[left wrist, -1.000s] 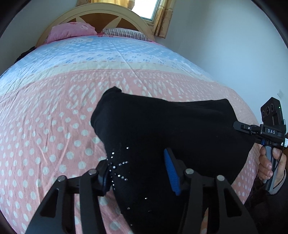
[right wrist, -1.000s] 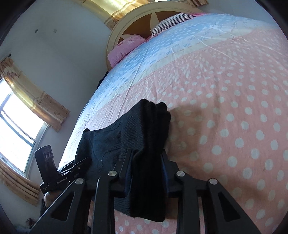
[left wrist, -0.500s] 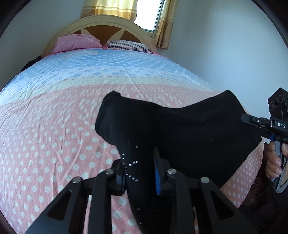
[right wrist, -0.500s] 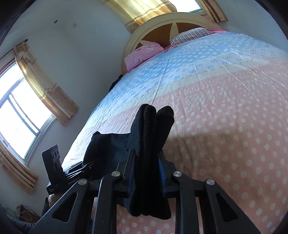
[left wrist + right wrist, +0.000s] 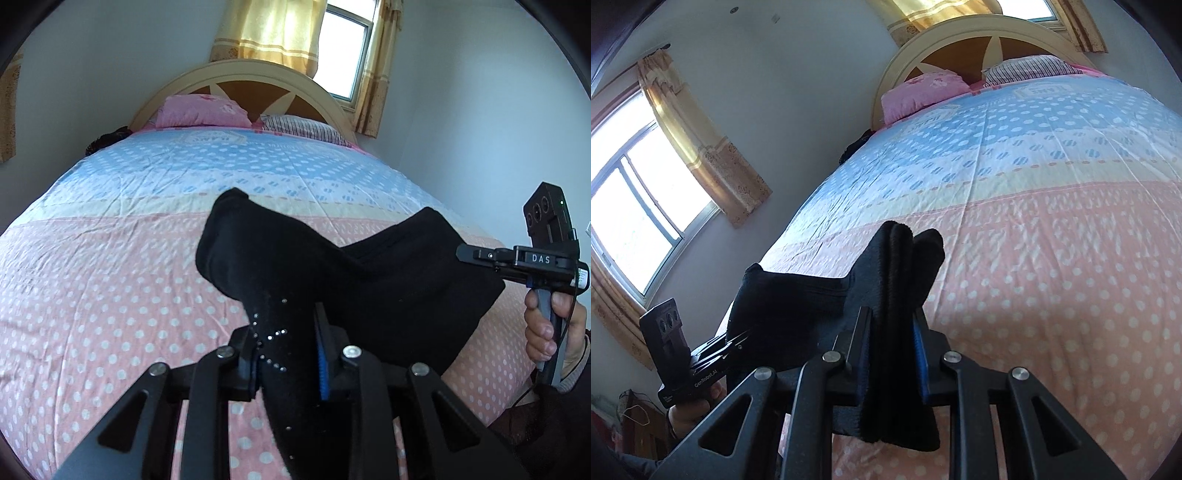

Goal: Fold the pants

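Observation:
The black pants (image 5: 369,295) hang stretched between my two grippers above the near end of the bed. My left gripper (image 5: 286,354) is shut on one corner of them, where small rhinestones dot the cloth. My right gripper (image 5: 892,350) is shut on the other corner, a thick bunch of several layers (image 5: 901,266). The right gripper also shows at the right of the left wrist view (image 5: 476,254), pinching the pants' edge. The left gripper shows at the lower left of the right wrist view (image 5: 735,343). The part of the pants below the grippers is hidden.
The bed (image 5: 110,266) has a pink and blue dotted sheet. A pink pillow (image 5: 201,110) and a striped pillow (image 5: 303,127) lie by the headboard (image 5: 243,79). A wall runs close on the right (image 5: 480,129). Curtained windows (image 5: 639,206) stand on the left.
My left gripper has shut on the rhinestone corner of the pants. Both grippers have risen and tilted up, lifting the pants off the sheet.

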`<action>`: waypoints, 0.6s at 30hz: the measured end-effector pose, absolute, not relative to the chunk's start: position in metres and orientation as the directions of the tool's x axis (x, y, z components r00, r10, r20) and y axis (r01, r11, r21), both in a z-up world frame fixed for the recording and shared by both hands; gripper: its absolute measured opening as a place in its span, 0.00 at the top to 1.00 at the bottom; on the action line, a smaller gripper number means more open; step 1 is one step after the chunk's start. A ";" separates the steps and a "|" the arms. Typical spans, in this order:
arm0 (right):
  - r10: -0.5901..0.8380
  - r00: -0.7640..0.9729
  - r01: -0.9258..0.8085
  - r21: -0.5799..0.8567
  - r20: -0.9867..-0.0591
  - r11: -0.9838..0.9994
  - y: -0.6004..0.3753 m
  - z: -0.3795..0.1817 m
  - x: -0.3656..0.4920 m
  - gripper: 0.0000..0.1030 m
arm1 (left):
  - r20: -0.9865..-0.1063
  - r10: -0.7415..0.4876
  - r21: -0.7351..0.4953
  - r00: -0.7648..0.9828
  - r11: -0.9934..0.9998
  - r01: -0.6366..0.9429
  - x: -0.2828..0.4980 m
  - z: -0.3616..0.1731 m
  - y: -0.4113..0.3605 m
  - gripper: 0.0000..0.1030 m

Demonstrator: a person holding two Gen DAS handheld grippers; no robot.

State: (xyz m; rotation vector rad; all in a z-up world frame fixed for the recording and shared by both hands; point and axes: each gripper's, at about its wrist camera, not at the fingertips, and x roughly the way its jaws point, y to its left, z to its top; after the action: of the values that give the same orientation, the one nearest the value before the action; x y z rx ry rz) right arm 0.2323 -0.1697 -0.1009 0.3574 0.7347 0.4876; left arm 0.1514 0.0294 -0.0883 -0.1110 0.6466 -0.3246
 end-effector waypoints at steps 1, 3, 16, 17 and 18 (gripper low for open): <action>0.546 0.632 -0.306 0.470 -0.550 0.828 -0.163 -0.101 0.237 0.80 | -0.571 -0.323 -0.205 0.755 0.946 0.250 0.150 -0.088 0.036 0.77; 0.561 0.615 -0.328 0.467 -0.555 0.821 -0.148 -0.100 0.249 0.80 | -0.567 -0.302 -0.209 0.766 0.953 0.221 0.147 -0.086 0.050 0.77; 0.653 0.499 -0.458 0.467 -0.570 0.757 -0.046 -0.108 0.304 0.80 | -0.581 -0.126 -0.195 0.804 0.981 0.012 0.140 -0.092 0.121 0.77; 0.656 0.491 -0.461 0.468 -0.573 0.754 -0.040 -0.110 0.309 0.80 | -0.583 -0.117 -0.196 0.804 0.981 0.000 0.140 -0.093 0.125 0.77; 0.657 0.485 -0.463 0.468 -0.577 0.753 -0.034 -0.112 0.314 0.80 | -0.585 -0.111 -0.199 0.803 0.980 -0.010 0.139 -0.095 0.128 0.77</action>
State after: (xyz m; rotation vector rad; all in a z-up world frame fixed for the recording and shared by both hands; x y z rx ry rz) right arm 0.3142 -0.0342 -0.1117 0.2644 0.8141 0.6909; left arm 0.1389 0.1283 -0.0946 -0.1965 0.6368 -0.0547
